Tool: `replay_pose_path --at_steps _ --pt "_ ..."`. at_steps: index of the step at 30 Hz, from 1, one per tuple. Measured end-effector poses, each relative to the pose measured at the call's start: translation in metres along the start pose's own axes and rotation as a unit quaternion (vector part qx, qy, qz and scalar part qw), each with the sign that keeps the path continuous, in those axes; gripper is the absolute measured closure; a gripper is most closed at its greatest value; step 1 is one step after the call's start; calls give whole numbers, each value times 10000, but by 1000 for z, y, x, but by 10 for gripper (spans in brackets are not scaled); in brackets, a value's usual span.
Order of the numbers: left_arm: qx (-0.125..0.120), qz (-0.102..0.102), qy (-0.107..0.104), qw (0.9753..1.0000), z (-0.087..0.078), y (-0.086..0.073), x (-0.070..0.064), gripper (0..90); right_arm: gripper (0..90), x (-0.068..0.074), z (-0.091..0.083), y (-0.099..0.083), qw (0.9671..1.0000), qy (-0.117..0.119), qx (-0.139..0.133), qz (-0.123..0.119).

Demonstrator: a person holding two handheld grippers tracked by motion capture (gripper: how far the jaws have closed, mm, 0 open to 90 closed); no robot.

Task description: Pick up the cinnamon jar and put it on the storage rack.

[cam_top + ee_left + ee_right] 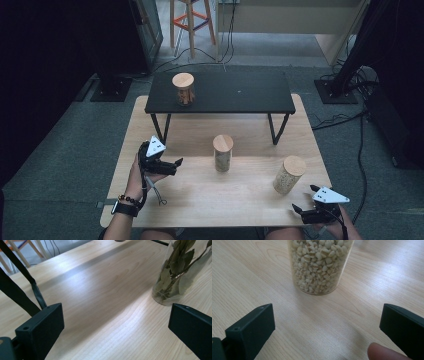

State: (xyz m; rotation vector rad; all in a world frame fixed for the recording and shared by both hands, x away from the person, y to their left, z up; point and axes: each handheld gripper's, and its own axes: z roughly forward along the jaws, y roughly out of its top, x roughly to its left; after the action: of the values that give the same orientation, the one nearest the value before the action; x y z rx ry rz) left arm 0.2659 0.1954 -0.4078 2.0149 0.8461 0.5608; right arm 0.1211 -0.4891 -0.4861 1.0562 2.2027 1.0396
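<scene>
Three clear jars with wooden lids stand in the high view. A jar of bay leaves (223,152) is at the table's middle, a jar of pale grains (289,174) at the right, and a third jar (183,89) on the black bench's left end. My left gripper (176,166) is open, left of the bay-leaf jar and pointing toward it. In the left gripper view the bay-leaf jar (180,270) stands ahead to the right of the open left gripper (116,325). My right gripper (302,200) is open just in front of the grain jar (320,265), apart from it.
A low black bench (240,95) stands across the far half of the wooden table (200,195). A fingertip (384,353) shows by the right gripper's jaw. Cables and a stool (190,20) lie on the floor beyond the table.
</scene>
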Motion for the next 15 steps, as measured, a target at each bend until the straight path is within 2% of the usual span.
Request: replay_pose_path --at_steps 15 --pt "52 -90 17 9999 4 -21 -3 3 0 0 0 0 10000 -3 1 9"
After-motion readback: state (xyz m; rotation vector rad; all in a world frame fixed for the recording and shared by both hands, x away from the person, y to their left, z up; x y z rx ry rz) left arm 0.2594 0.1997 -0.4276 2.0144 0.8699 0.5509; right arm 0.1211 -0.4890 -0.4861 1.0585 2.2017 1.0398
